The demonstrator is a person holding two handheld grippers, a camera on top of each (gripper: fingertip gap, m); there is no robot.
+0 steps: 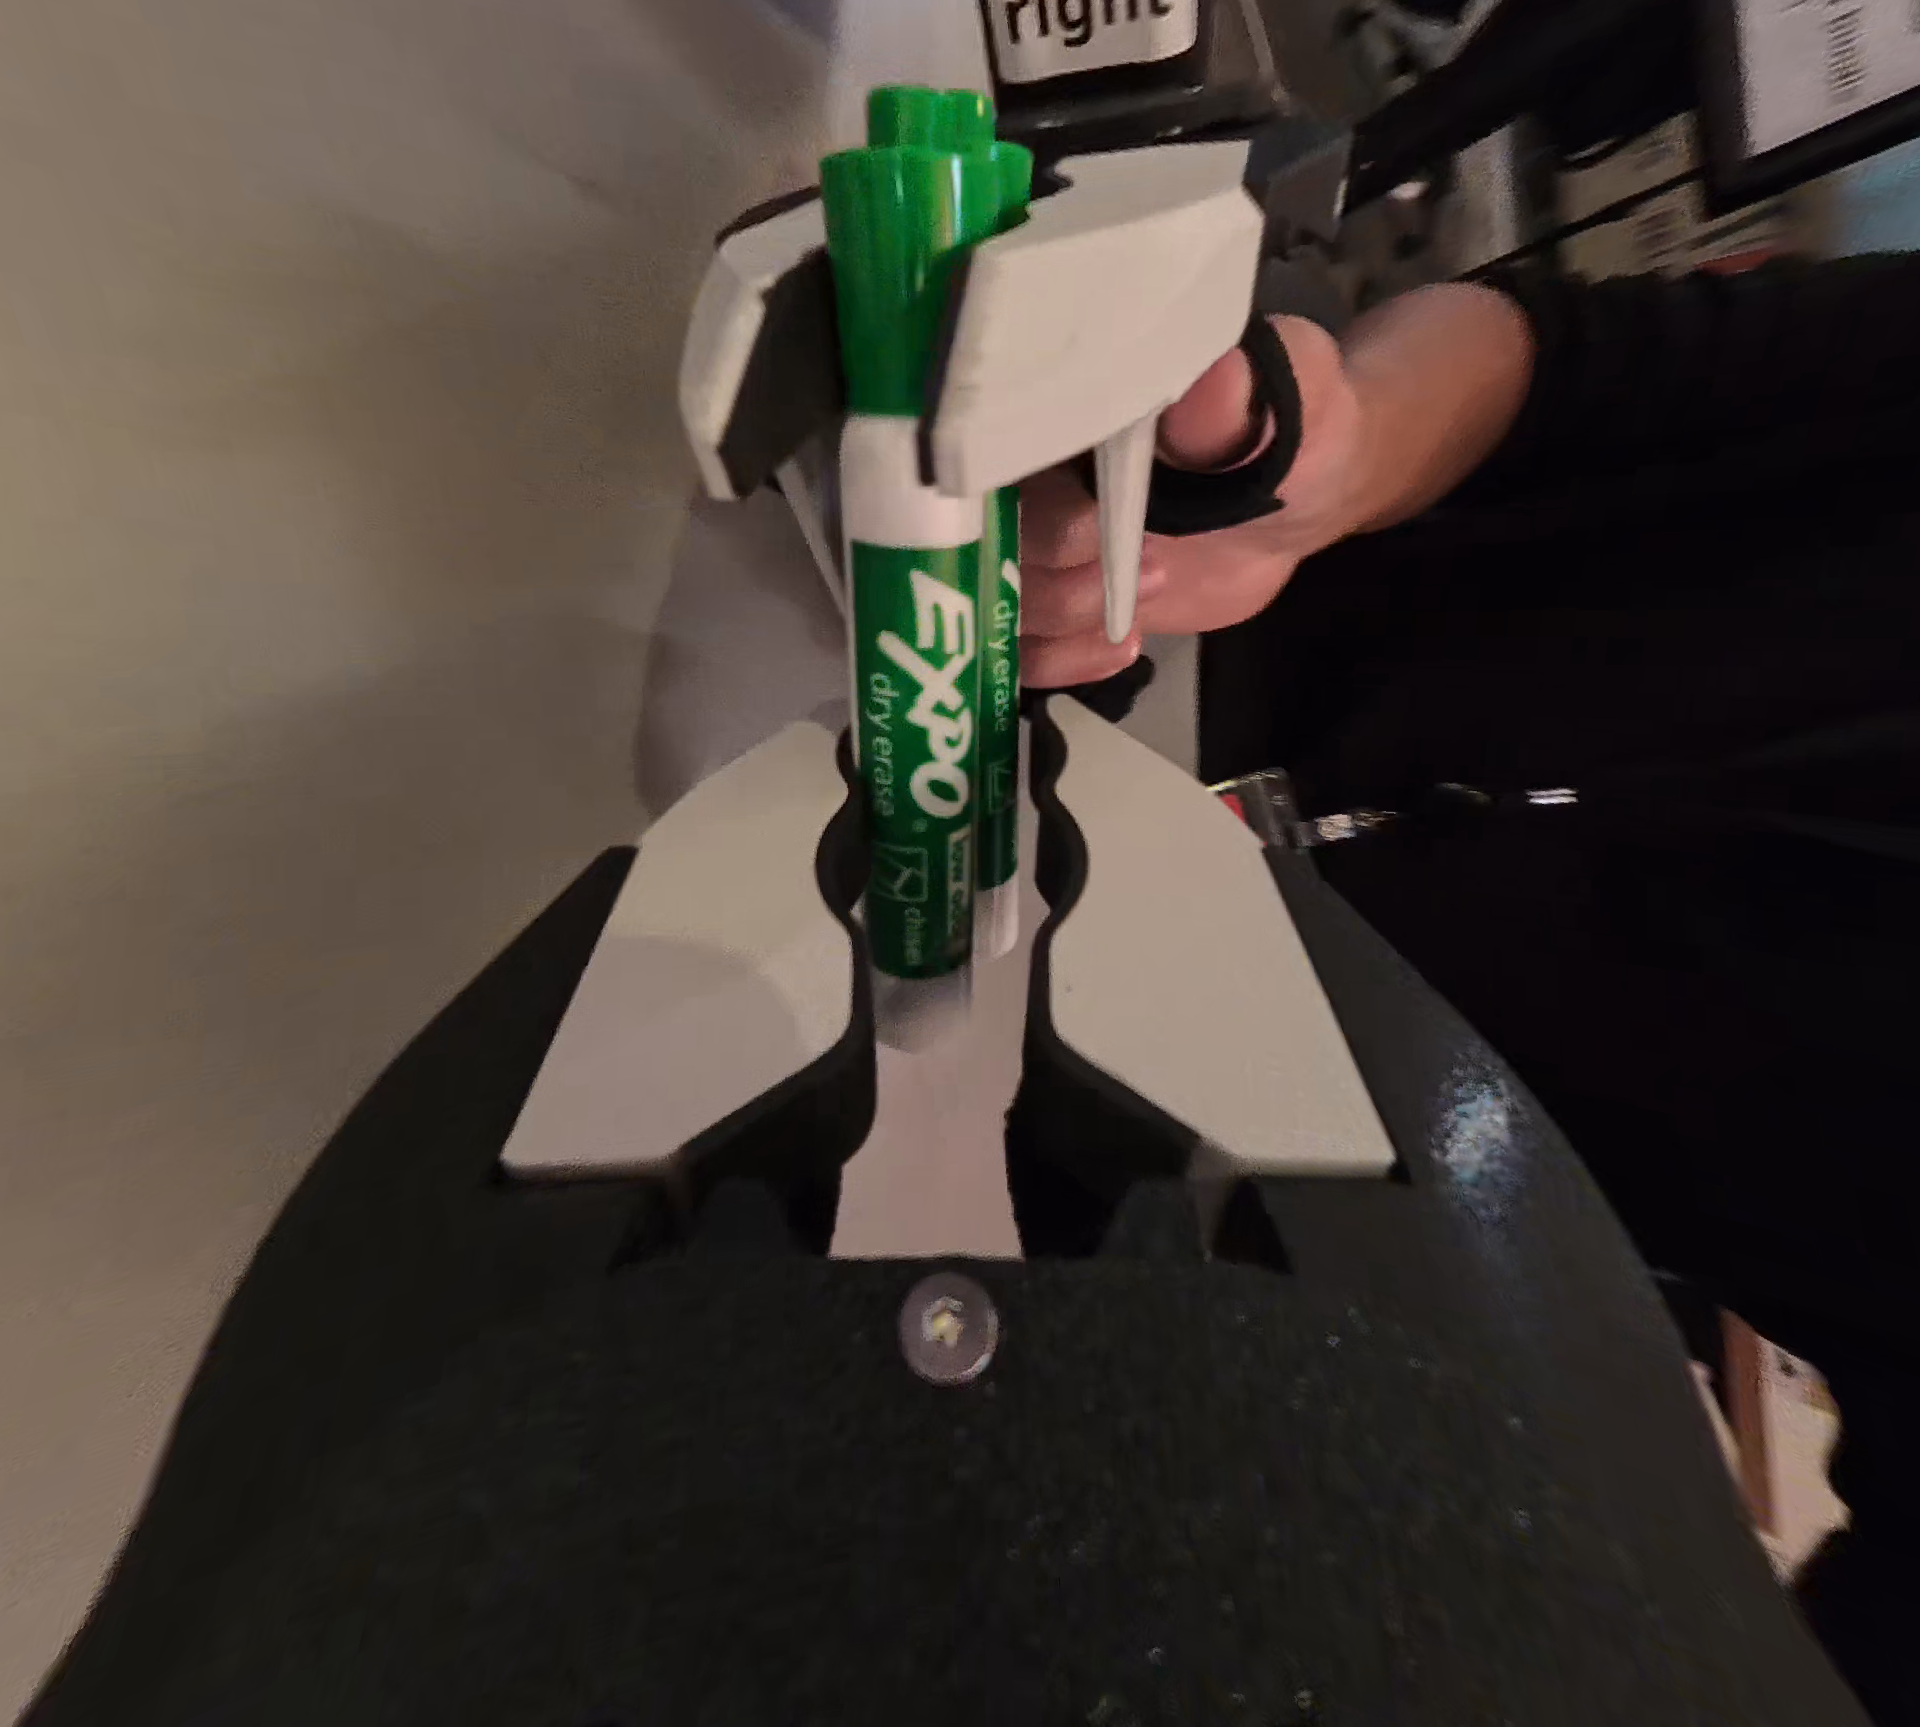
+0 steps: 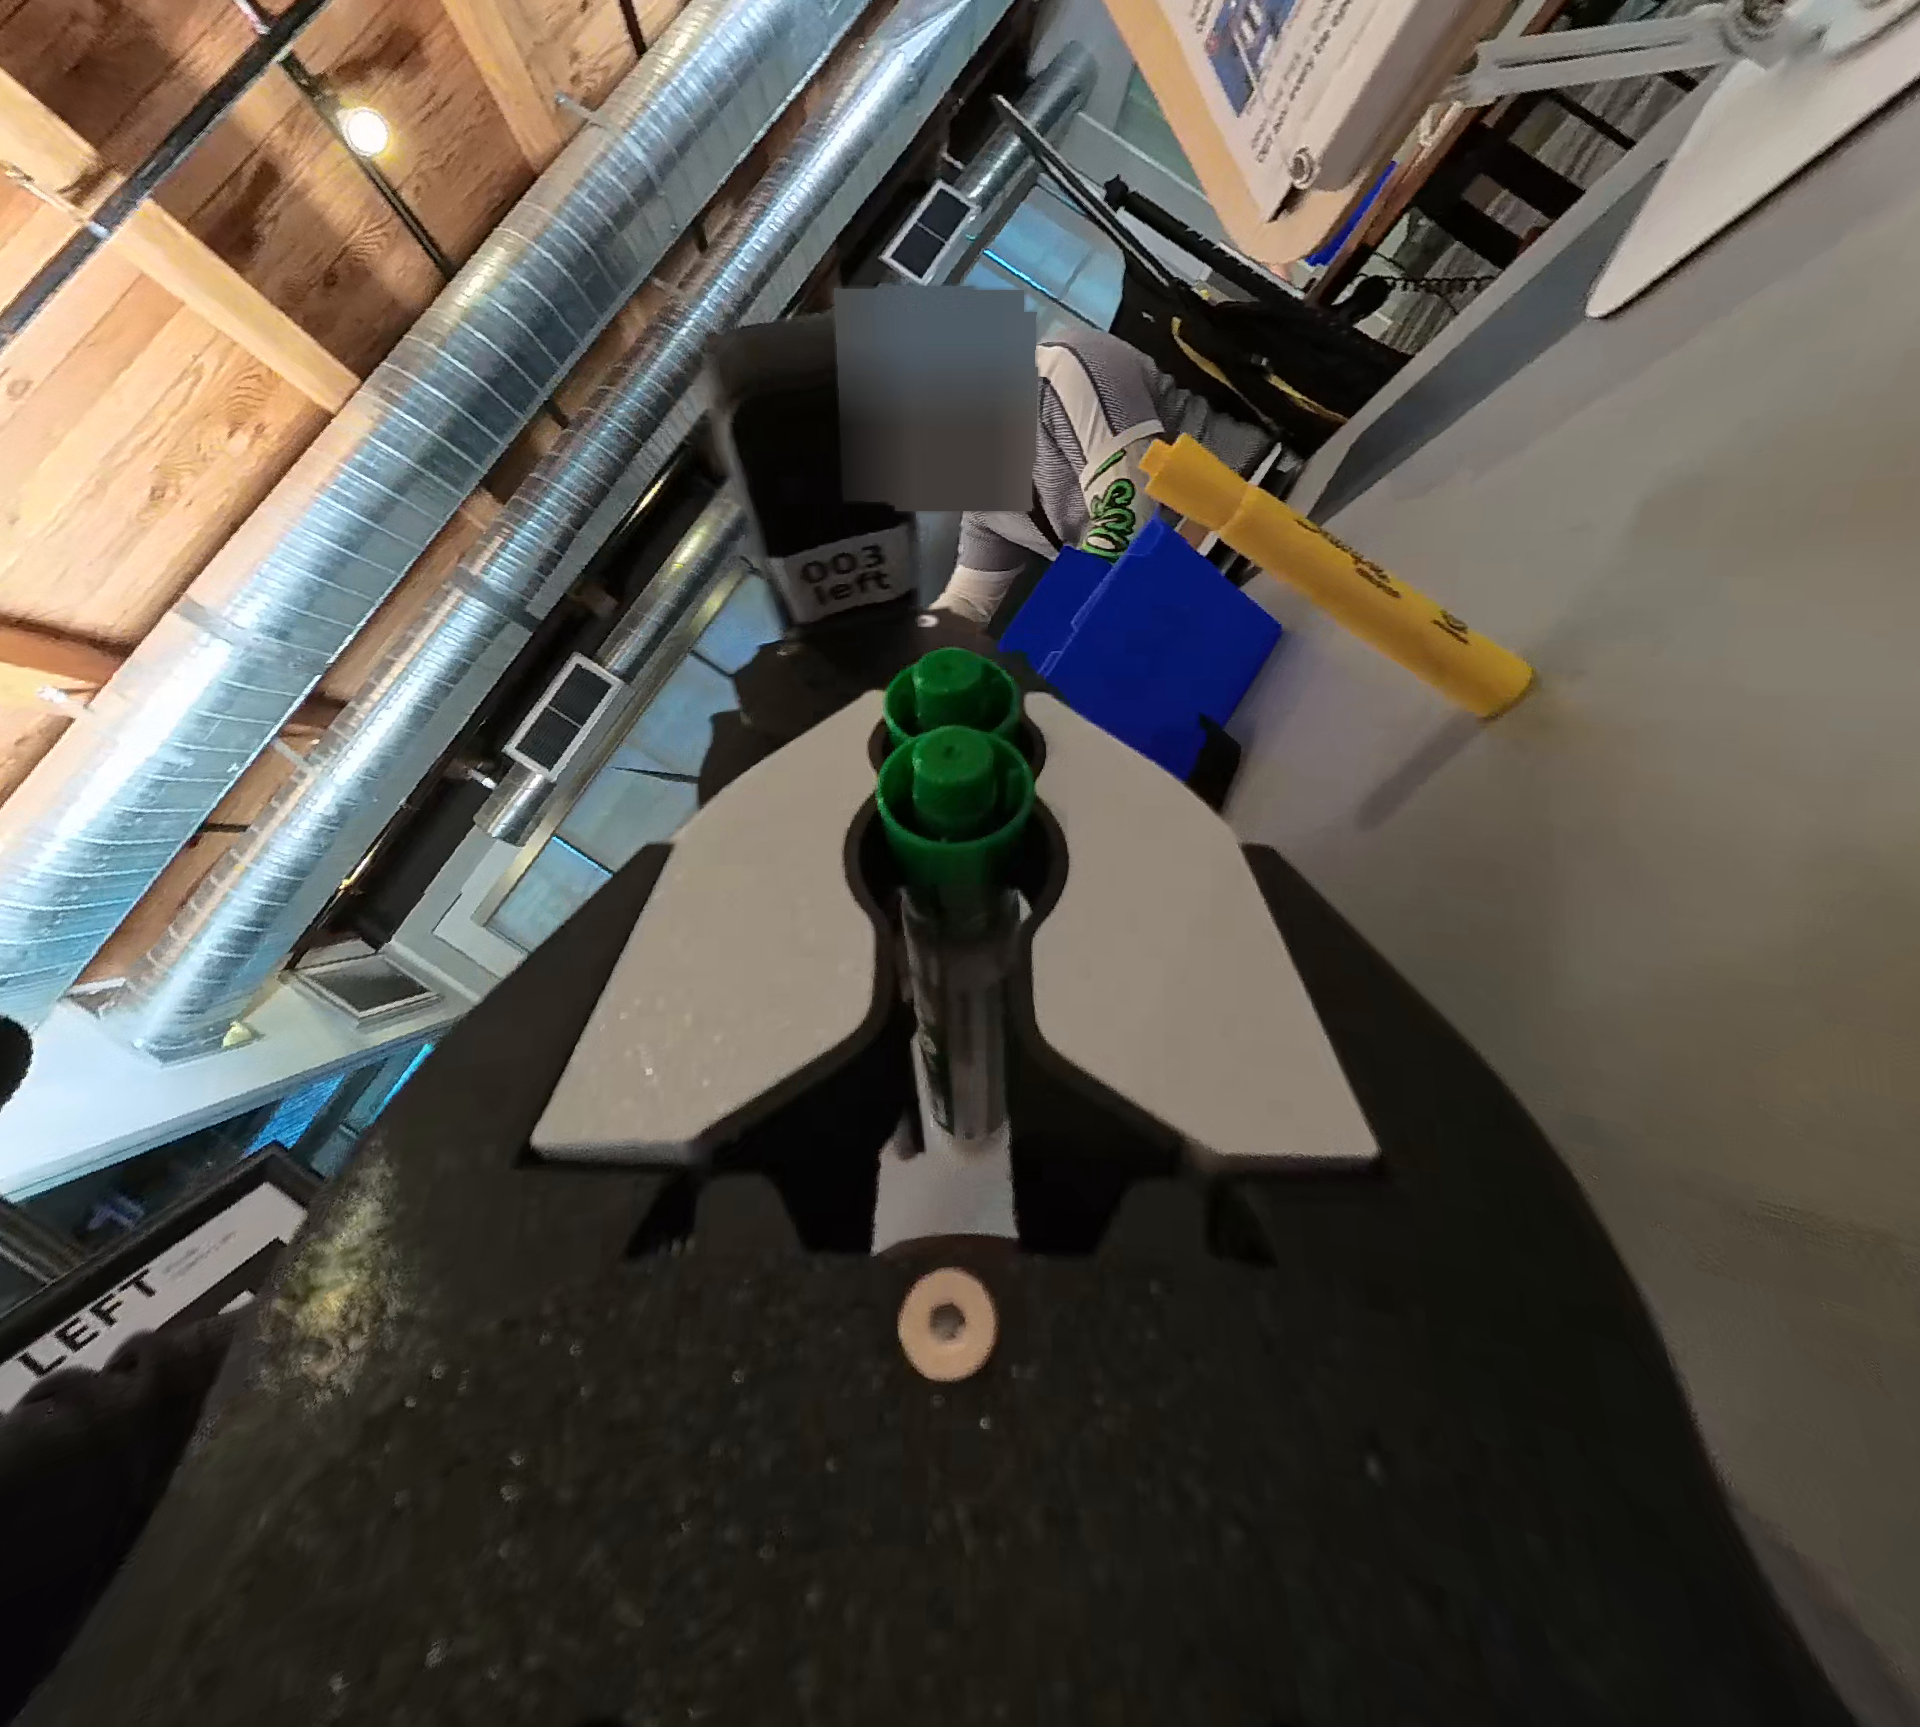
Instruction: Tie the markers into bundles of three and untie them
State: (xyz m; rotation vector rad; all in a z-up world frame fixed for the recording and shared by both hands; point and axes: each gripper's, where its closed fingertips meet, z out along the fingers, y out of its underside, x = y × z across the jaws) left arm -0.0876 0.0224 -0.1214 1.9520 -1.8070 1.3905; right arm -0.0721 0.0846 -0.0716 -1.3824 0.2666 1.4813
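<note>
The right gripper is pinching the green markers near their caps, long axis running twelve to six. The left gripper is standing spread around their lower ends, nearest for the next grasp.

Each gripper, left gripper and right gripper, is showing light grey fingers with black scalloped pads, a black textured body, a central screw and a white label, the hand wearing a black sleeve

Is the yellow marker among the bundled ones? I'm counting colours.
No: the yellow marker lies apart on the white table, while the right tongs hold green markers.
</note>
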